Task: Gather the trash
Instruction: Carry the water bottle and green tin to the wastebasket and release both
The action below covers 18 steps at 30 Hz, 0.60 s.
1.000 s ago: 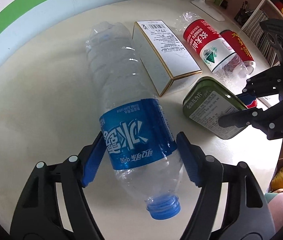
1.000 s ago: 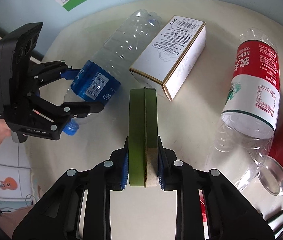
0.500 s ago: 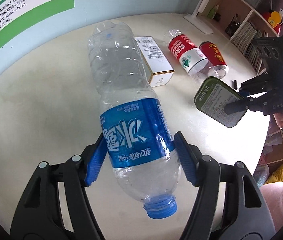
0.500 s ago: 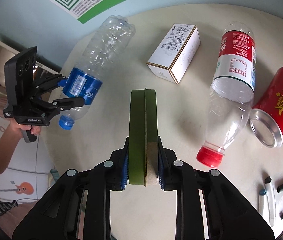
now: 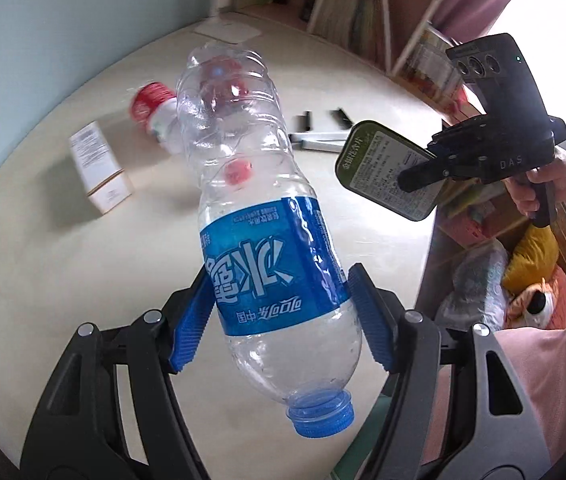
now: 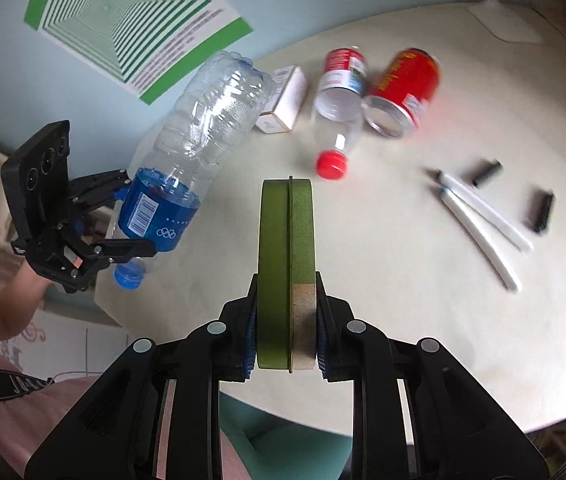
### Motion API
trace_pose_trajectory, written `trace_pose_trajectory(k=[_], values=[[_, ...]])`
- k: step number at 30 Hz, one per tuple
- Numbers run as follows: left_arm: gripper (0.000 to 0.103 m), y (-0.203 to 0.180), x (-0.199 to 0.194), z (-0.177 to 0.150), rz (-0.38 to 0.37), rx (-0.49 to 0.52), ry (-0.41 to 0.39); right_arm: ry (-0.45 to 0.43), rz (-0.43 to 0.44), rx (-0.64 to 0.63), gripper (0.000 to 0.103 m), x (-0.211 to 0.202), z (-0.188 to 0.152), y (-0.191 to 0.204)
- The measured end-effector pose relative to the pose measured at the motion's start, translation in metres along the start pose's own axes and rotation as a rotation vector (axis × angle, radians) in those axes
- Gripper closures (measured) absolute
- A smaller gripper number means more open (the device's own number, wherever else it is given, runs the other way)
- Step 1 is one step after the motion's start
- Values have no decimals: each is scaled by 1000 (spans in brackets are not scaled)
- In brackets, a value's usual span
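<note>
My left gripper (image 5: 283, 320) is shut on a clear plastic bottle with a blue label (image 5: 271, 264), held in the air above the round table's near edge, cap toward me. It also shows in the right wrist view (image 6: 187, 148). My right gripper (image 6: 285, 336) is shut on a flat green tin (image 6: 286, 256), held on edge above the table; the tin also shows in the left wrist view (image 5: 387, 168). On the table lie a red-label bottle (image 6: 341, 80), a red can (image 6: 407, 88) and a white box (image 6: 285, 100).
The cream round table (image 6: 403, 280) also carries two white pens (image 6: 479, 216) and black caps (image 6: 543, 208). A bookshelf (image 5: 363, 12) stands beyond the table. A green striped poster (image 6: 123, 16) hangs on the wall. Bags and cushions (image 5: 523, 272) lie on the floor.
Both grippers have lifted and pulled back from the table with the bottle and the tin. The left view has swung right, toward the bookshelf. The items on the table have stayed put.
</note>
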<state>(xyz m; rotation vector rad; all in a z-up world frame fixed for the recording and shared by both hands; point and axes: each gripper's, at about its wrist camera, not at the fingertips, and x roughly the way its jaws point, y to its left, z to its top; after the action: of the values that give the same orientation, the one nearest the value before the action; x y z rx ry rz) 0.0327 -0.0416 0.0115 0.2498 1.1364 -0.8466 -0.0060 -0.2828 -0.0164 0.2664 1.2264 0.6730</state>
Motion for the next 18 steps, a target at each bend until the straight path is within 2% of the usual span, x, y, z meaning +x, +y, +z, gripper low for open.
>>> trace_pose_trajectory(k=[4, 10, 14, 18], values=[[39, -67, 37, 25, -153, 165, 70, -91, -63, 180, 79, -44, -71, -37], [39, -180, 99, 42, -288, 367, 183, -205, -161, 415, 79, -109, -203, -101], [39, -259, 151, 38, -351, 414, 266, -249, -186, 574, 79, -132, -288, -155], [38, -333, 219, 19, -399, 428, 387, -237, -187, 695, 79, -132, -367, -210]])
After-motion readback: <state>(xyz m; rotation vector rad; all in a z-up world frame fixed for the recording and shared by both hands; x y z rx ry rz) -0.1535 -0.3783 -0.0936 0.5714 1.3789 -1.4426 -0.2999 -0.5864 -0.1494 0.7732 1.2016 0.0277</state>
